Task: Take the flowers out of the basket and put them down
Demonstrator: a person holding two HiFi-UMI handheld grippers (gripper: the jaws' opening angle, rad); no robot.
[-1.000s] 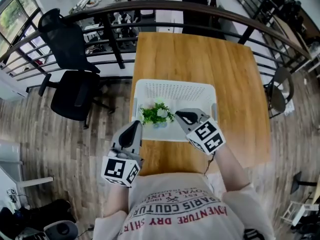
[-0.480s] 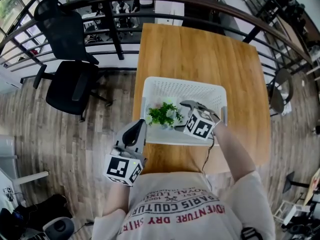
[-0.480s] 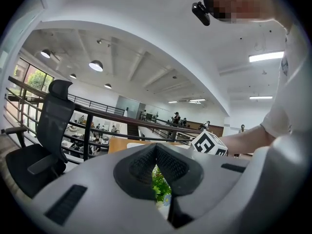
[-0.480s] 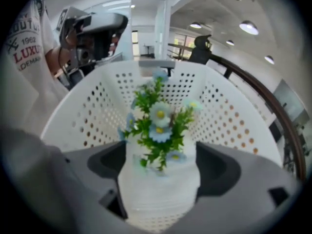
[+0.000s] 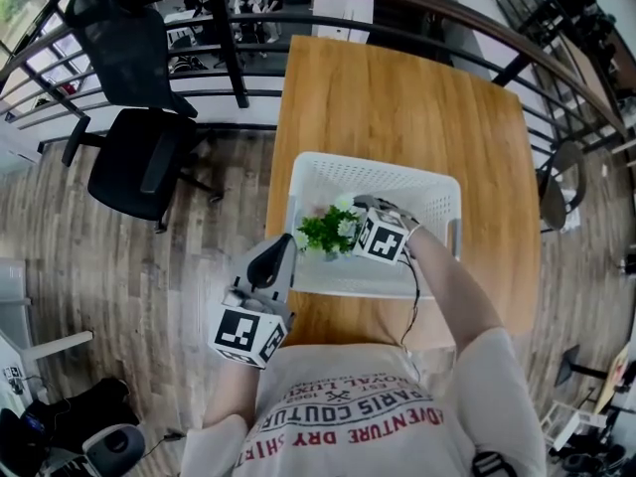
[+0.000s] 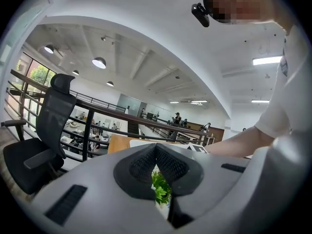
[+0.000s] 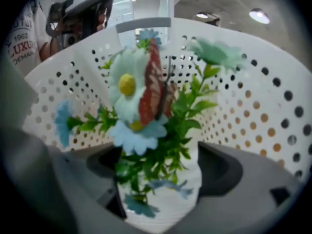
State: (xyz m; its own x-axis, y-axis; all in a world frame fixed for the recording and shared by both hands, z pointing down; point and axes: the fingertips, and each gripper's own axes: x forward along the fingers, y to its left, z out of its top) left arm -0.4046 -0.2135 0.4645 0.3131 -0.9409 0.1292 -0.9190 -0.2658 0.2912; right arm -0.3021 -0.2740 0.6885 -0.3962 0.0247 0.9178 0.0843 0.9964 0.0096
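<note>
Right claw point(image 7: 162, 166), jaws just opening wide, straddles flowers point(image 7: 146, 96) inside basket point(image 7: 273, 106).

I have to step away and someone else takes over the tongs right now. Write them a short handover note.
Left tongs: shut, empty, by the near left corner of the basket.
Right tongs: down inside the basket. Its jaws have just been opening and stand wide on either side of the flowers, not pressing them.
Flowers: in the basket, which sits on the table.
Done: right tongs placed around the flowers.
Left: close on the flowers, lift them out of the basket, put them down.
</note>
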